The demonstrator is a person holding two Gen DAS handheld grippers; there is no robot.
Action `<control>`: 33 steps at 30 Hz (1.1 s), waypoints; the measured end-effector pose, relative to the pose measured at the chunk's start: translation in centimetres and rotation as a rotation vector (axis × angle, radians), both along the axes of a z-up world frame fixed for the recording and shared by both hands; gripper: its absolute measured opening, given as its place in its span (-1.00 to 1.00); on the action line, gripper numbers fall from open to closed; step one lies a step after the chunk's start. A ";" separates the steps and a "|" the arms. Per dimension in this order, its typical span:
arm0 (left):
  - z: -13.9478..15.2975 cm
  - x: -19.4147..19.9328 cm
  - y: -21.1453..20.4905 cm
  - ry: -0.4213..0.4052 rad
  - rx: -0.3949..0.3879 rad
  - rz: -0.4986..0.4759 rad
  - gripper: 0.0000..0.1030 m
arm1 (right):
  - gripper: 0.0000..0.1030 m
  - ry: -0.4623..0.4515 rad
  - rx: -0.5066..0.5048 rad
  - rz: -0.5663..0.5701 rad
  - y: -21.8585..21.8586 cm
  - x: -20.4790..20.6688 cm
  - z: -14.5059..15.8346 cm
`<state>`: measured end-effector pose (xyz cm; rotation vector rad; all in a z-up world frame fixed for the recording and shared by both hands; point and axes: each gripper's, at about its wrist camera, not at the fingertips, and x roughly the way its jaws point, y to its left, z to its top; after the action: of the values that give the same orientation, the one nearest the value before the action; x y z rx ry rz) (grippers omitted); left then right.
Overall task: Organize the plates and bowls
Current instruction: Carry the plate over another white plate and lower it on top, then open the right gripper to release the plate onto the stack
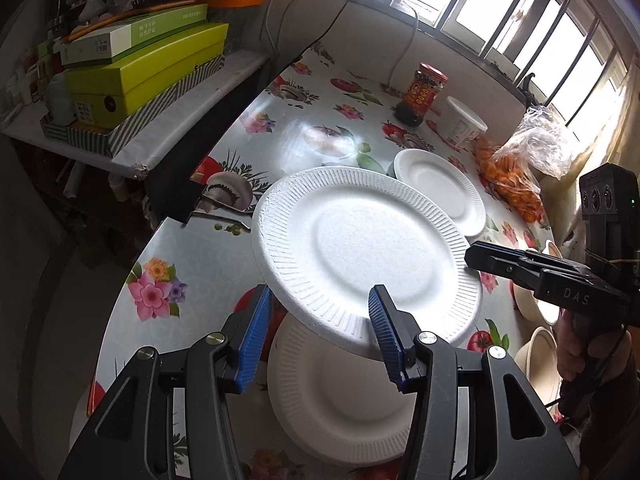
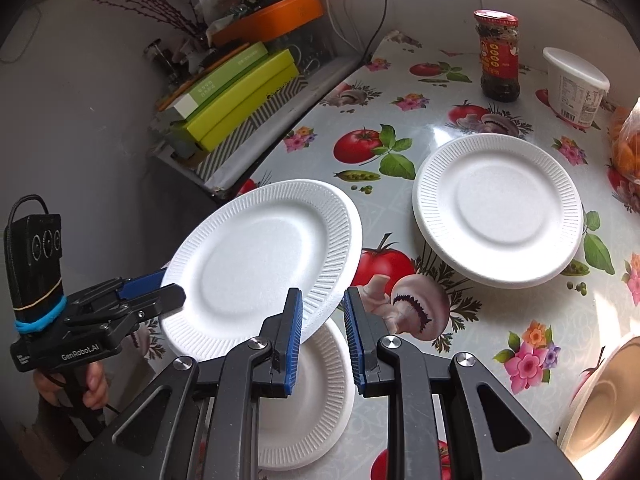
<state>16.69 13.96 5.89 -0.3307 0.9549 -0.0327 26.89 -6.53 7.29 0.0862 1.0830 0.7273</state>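
Note:
A white foam plate (image 1: 360,248) (image 2: 260,268) hangs tilted above a second white plate (image 1: 340,400) (image 2: 316,392) that lies on the table. My left gripper (image 1: 320,336) (image 2: 160,286) stands open around the raised plate's near rim; I cannot tell if its pads touch. My right gripper (image 2: 320,320) (image 1: 474,254) also stands open around the plate's opposite rim. A third white plate (image 1: 440,192) (image 2: 498,208) lies flat further back. Beige bowls (image 1: 538,356) (image 2: 604,396) sit at the table's right edge.
A chili sauce jar (image 2: 498,56) (image 1: 420,94), a white tub (image 2: 574,84) (image 1: 460,124) and a bag of orange fruit (image 1: 516,172) (image 2: 626,148) stand at the back. Green boxes (image 1: 144,68) (image 2: 236,96) are stacked on a side shelf at the left.

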 end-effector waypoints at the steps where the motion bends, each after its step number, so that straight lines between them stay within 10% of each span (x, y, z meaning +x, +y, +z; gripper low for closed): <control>1: -0.1 -0.3 -0.1 0.000 -0.002 -0.003 -0.01 | -0.60 0.002 -0.002 -0.001 -0.2 -0.4 -0.1; 33: -3.6 -6.1 -3.3 0.016 0.008 -0.025 -0.01 | -0.59 -0.006 -0.037 0.021 -1.7 -6.4 -2.6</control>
<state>10.63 10.65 2.25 -0.3116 0.9746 -0.0495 20.48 -8.18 4.68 0.0410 1.0931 0.7251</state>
